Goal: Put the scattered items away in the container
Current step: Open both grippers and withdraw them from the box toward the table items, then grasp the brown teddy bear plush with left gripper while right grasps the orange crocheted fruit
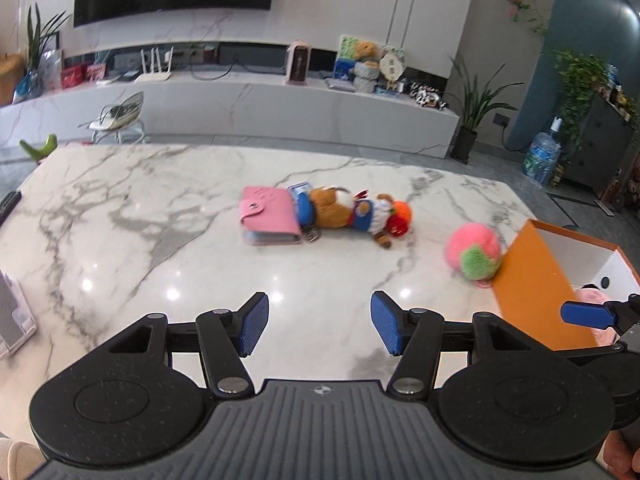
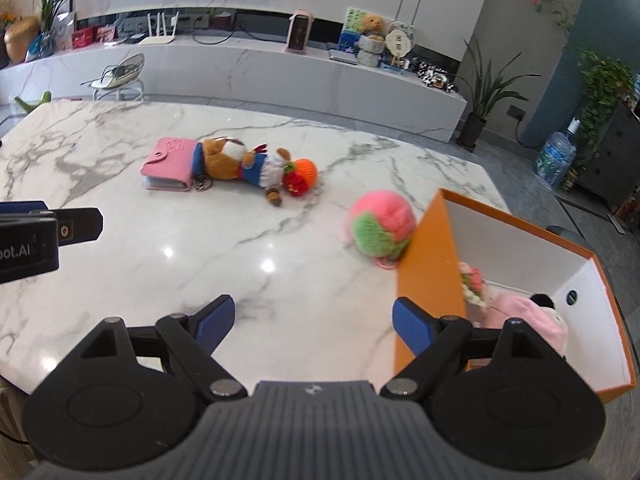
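Observation:
On the marble table [image 1: 160, 240] lie a pink wallet [image 1: 270, 216] [image 2: 172, 162], a brown teddy bear in blue clothes [image 1: 340, 210] [image 2: 236, 160] and an orange-and-red knitted toy [image 1: 400, 218] [image 2: 302, 176], all touching in a row. A pink-and-green pompom [image 1: 474, 252] [image 2: 382, 228] rests against the orange box [image 1: 536, 280] [image 2: 428, 280], which holds a pink plush [image 2: 532, 320] and a small flower piece [image 2: 474, 284]. My left gripper [image 1: 320, 324] hovers open over bare table, short of the wallet. My right gripper [image 2: 314, 322] is open beside the box's near corner, with nothing between its fingers.
A white slatted object [image 1: 12, 320] sits at the table's left edge, and a dark remote [image 1: 8, 200] lies further back. Beyond the table are a long TV console [image 1: 280, 108], a small chair [image 1: 120, 116], potted plants and a water bottle [image 1: 542, 156].

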`<move>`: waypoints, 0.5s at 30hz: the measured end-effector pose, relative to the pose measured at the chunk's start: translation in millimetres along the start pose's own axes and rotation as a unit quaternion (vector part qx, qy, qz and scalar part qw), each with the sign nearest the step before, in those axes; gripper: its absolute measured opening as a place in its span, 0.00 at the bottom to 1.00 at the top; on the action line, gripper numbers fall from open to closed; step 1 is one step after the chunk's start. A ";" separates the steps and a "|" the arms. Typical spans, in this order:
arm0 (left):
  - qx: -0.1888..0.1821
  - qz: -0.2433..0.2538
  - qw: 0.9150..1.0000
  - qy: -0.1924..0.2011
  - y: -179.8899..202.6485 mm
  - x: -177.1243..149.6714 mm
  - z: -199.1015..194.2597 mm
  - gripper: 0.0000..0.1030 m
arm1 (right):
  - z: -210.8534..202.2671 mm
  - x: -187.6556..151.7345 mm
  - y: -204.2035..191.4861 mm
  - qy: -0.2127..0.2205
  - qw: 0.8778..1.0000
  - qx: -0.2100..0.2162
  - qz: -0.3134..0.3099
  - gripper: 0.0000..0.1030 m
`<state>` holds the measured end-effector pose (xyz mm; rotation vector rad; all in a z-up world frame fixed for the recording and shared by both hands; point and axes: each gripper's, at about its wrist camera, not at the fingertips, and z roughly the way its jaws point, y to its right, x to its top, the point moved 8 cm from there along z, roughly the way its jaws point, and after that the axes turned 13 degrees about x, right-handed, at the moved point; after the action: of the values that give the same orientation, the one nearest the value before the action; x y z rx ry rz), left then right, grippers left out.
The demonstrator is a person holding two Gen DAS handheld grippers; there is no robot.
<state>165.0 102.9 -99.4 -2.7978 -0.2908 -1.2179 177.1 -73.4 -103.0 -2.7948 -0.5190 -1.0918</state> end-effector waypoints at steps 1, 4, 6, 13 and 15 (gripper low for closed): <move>0.002 -0.002 1.000 -0.004 -2.8 -0.5 3.2 0.65 | 3.9 1.0 -2.6 -0.003 1.000 0.001 -0.001 0.85; 0.007 -0.005 1.000 -0.015 -9.0 -1.4 12.9 0.65 | 15.4 4.4 -8.8 -0.009 1.000 0.004 -0.004 0.85; 0.010 -0.007 1.000 -0.021 -12.5 -1.8 20.1 0.65 | 23.0 7.2 -10.8 -0.013 1.000 0.006 -0.004 0.85; 0.018 -0.006 0.999 -0.038 -19.5 1.5 44.9 0.65 | 47.1 20.3 -5.4 -0.018 1.000 0.003 0.007 0.85; 0.019 -0.003 0.999 -0.038 -18.4 4.9 50.5 0.65 | 53.9 25.3 -0.5 -0.017 1.000 0.001 0.014 0.85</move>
<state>200.7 129.0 -130.3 -2.8173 -0.3231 -1.0980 228.8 -54.6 -125.8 -2.8151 -0.4826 -1.0399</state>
